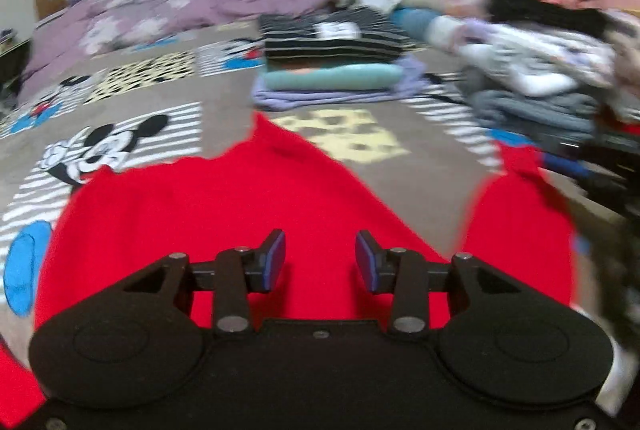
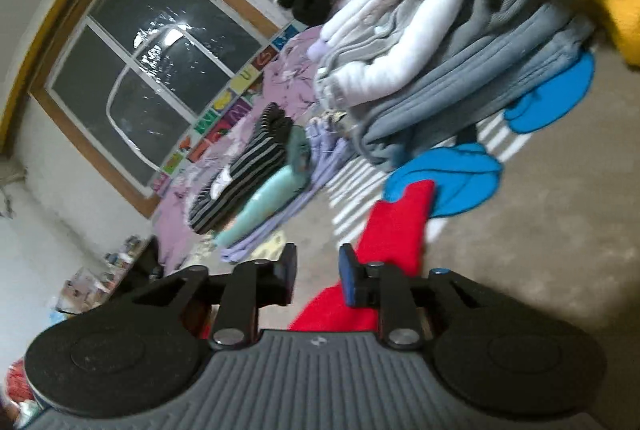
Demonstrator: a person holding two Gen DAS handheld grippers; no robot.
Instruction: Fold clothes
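While the red garment (image 1: 224, 214) lies spread on the bed (image 1: 420, 182), the left gripper (image 1: 320, 260) hovers above it, jaws parted and empty. The right gripper (image 2: 318, 276) is likewise parted, pinching nothing.

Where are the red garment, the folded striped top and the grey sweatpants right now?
red garment (image 1: 224, 214): left wrist view, middle of its spread body.
folded striped top (image 1: 332, 38): left wrist view, top face, on the folded stack.
grey sweatpants (image 2: 480, 86): right wrist view, ribbed leg.
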